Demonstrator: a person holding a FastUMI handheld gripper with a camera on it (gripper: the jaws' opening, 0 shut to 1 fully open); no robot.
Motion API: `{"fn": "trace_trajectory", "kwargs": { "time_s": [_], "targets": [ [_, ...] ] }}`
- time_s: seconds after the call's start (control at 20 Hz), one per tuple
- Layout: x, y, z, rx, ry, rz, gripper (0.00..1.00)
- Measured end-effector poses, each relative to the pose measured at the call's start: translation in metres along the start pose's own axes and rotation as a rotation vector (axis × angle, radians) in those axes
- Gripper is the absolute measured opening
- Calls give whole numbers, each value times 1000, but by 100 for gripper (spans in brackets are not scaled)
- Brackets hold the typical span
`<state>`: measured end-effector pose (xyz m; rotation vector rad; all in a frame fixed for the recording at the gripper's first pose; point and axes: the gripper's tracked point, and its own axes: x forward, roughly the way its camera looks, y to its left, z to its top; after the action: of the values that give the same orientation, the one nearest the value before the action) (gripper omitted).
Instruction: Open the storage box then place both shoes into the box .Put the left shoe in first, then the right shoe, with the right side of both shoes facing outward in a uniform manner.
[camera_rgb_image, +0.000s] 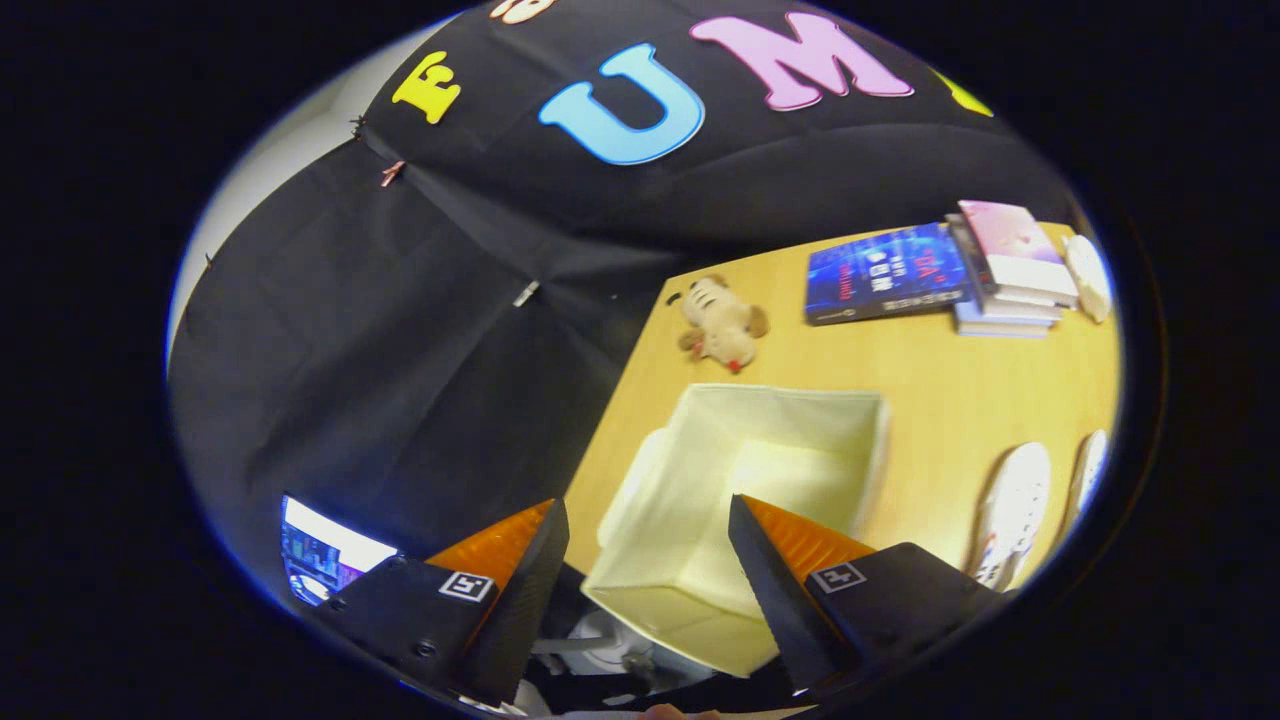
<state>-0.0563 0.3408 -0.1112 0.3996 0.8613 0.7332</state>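
Claw (648, 540) hangs open and empty above the soft, light cream fabric storage box (760, 480) at lower centre; white shoes (1015, 510) at lower right look light, best pinched at the heel collar.

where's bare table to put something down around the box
Bare wood lies between the storage box and the books, and between the box and the shoes. A smaller patch separates the plush toy from the box. Crowded: the books' corner. The open gripper hovers over the box's near wall.
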Motion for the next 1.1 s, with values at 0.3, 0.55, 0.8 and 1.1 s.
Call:
{"fn": "trace_trajectory", "kwargs": {
  "time_s": [0.3,0.55,0.8,1.1],
  "targets": [
    [-63,-138,-19,-48,-70,-357,99],
    [-102,-234,-51,-69,-27,-604,99],
    [-98,-303,-104,-60,100,-712,99],
    [-78,-346,-132,-77,233,-733,98]
  ]
}}
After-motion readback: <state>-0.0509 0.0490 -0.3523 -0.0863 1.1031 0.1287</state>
